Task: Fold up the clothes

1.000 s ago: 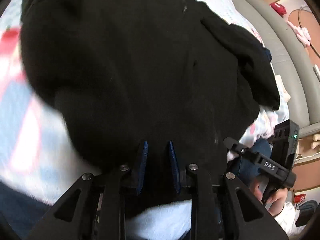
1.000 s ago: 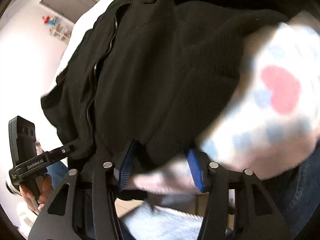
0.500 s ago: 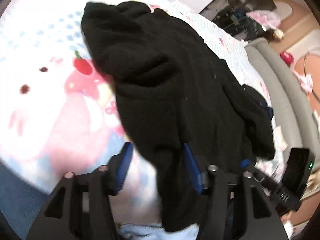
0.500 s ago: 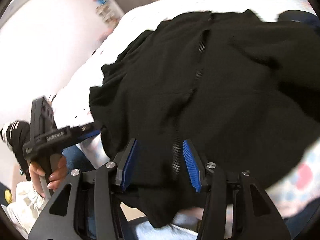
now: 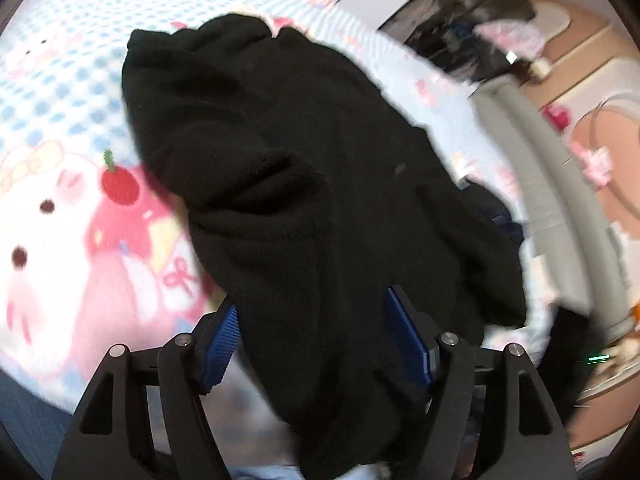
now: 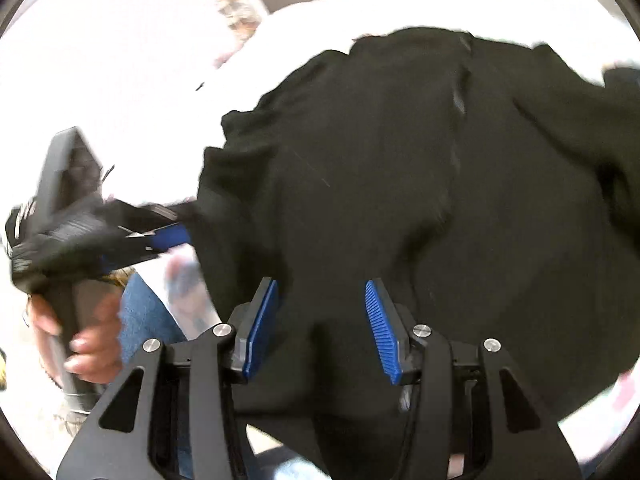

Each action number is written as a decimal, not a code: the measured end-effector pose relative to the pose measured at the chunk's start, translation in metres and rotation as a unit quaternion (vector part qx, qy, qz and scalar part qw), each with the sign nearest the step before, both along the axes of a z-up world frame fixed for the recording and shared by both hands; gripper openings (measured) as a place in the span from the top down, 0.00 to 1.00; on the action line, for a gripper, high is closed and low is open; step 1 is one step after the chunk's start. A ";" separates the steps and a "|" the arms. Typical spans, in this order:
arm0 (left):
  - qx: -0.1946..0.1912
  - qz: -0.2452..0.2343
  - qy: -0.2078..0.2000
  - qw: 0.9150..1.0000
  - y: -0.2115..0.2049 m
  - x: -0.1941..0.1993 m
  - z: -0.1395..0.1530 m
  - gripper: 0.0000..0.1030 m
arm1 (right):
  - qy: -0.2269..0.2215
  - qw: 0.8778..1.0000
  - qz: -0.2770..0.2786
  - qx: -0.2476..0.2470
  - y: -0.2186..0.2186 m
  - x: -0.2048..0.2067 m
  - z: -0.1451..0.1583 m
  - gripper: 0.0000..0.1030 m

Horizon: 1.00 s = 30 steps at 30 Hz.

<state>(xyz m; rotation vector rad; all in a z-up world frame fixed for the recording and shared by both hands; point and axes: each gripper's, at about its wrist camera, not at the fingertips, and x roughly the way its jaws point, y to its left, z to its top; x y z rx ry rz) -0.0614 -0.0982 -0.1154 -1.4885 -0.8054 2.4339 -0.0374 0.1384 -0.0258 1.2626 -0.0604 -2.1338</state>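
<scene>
Bedroom scene, cartoon-print blanket covering the bed, grey couch running along its far side. Black fleece jacket is lying spread across the blanket, its near hem drooping toward both cameras. Left gripper is sitting with jaws spread wide, cloth running between the blue pads but not being pinched as far as visible. Right gripper is likewise gaping, hovering low over the jacket near the zipper line; the person's left hand is gripping the other tool's handle at lower left. Risk: the hem is hanging loose over the bed edge, so a sloppy close is likely grabbing one layer only, or bunched fleece, giving a crooked fold. Both tools are pointing forward along the bed, tilted downward, close together.
</scene>
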 end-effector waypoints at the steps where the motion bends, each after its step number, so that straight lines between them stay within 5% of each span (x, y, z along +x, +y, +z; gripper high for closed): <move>1: -0.012 0.008 -0.018 1.000 -0.001 -0.004 -0.008 0.78 | -0.011 1.000 0.005 0.000 -0.007 -0.004 -0.004 0.54; 3: -0.037 0.023 -0.054 0.998 -0.004 -0.012 -0.025 0.84 | -0.037 0.999 0.009 0.007 -0.016 -0.004 -0.027 0.54; 6: -0.017 0.023 -0.058 0.998 -0.015 -0.005 -0.030 0.85 | -0.066 0.998 0.013 0.017 -0.024 0.000 -0.061 0.68; 11: 0.019 0.033 -0.052 0.998 -0.033 0.012 -0.029 0.82 | -0.077 0.997 0.008 -0.007 -0.002 0.013 -0.068 0.85; 14: 0.026 0.049 -0.028 0.998 -0.037 0.028 -0.014 0.79 | -0.065 0.998 0.011 -0.001 0.004 0.022 -0.059 0.81; 16: -0.002 0.045 0.022 0.999 -0.024 0.041 0.008 0.82 | -0.050 0.999 0.012 -0.001 0.002 0.030 -0.051 0.72; 21: -0.014 -0.019 0.104 0.994 0.012 0.054 0.032 0.81 | -0.037 0.999 0.038 0.000 -0.016 0.046 -0.046 0.55; 23: -0.026 -0.052 0.070 0.996 0.037 0.040 0.011 0.81 | -0.053 0.998 0.040 0.011 -0.016 0.051 -0.060 0.55; 26: -0.110 -0.069 -0.040 0.991 0.053 0.033 -0.034 0.82 | -0.067 0.997 0.034 0.009 -0.004 0.058 -0.066 0.57; 30: -0.124 -0.062 -0.052 0.989 0.049 0.043 -0.023 0.81 | -0.046 0.999 -0.006 -0.004 0.032 0.068 -0.041 0.56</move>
